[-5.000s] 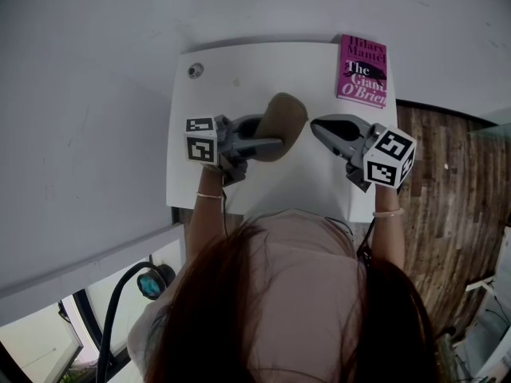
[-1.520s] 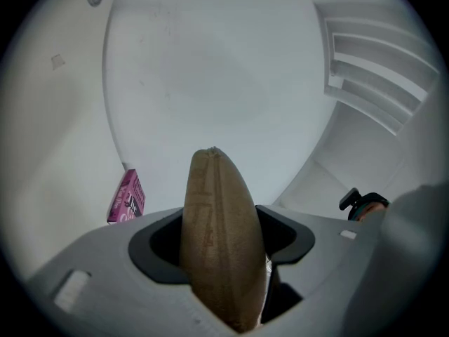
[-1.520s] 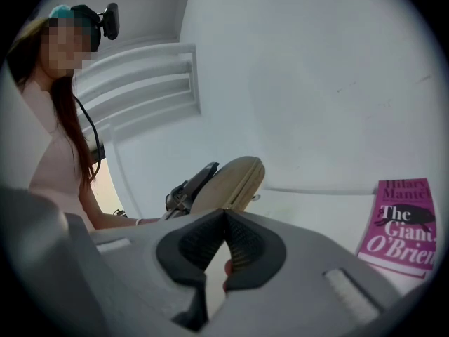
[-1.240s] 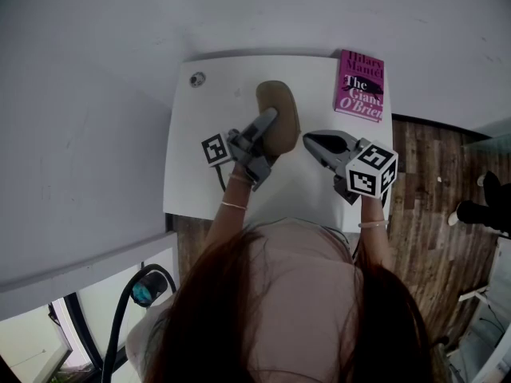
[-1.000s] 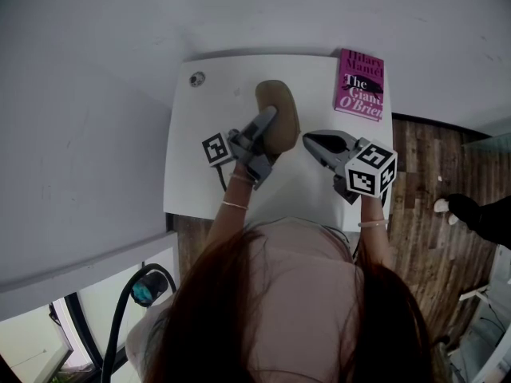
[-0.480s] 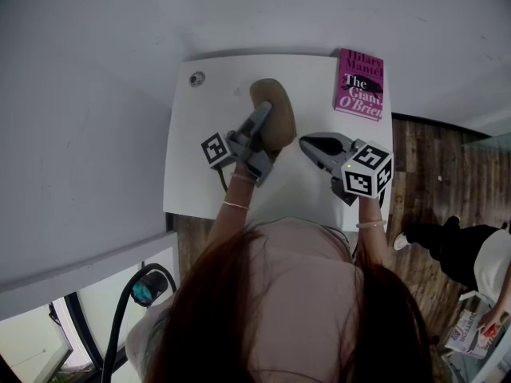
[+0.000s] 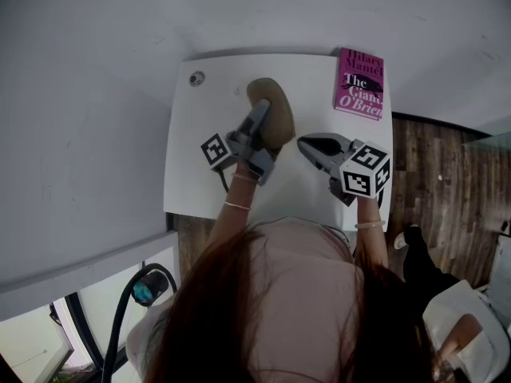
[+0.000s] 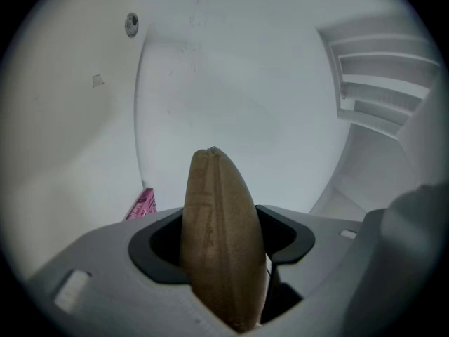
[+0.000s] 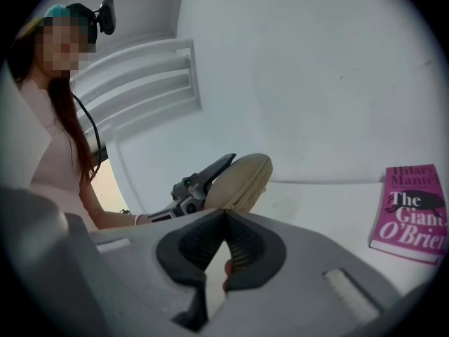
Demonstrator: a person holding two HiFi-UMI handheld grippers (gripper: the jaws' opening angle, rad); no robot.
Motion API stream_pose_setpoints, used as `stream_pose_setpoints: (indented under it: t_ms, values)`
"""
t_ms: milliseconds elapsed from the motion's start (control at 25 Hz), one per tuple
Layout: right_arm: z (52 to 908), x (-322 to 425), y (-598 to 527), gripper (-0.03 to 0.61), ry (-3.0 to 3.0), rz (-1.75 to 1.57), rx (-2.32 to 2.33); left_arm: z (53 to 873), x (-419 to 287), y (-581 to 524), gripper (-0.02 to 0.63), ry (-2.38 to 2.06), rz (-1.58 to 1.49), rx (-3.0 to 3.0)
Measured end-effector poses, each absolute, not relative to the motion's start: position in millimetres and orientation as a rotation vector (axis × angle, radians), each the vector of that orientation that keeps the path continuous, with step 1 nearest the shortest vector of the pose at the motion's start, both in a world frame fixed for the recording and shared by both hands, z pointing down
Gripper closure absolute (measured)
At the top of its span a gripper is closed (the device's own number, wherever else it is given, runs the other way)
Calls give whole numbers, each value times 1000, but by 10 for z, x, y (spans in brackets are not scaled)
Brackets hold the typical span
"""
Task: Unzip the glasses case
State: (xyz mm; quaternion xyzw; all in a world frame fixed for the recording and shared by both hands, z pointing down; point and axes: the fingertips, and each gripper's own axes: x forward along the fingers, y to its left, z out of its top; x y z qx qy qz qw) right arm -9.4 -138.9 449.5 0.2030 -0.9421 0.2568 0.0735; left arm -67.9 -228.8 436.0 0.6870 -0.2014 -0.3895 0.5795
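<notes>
The tan glasses case (image 7: 270, 108) is held on edge over the white table (image 7: 200, 174), pointing away from me. My left gripper (image 7: 259, 126) is shut on its near half. In the left gripper view the case (image 8: 219, 244) fills the gap between the jaws, its zipper seam running up the middle. My right gripper (image 7: 303, 144) hovers just right of the case, apart from it, jaws shut with no part of the case in them. From the right gripper (image 9: 224, 215) view, the case (image 9: 244, 177) and the left gripper (image 9: 200, 181) show ahead.
A pink book (image 7: 361, 83) lies at the table's far right corner, also the book (image 9: 414, 213) in the right gripper view. A small round fitting (image 7: 196, 78) sits at the far left corner. A person (image 7: 455, 325) is on the wooden floor to the right.
The left gripper has tipped the case slightly further away and to the left. The right gripper has edged a little left. A person has come into view on the floor at the right.
</notes>
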Motion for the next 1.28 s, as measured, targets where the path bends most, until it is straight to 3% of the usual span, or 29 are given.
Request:
stream_pose_setpoints:
  t_ms: [1280]
  values:
    - [4534, -290, -1237, 575, -2826, 859, 463, 4605, -807, -2322, 319, -610, -1038, 1360]
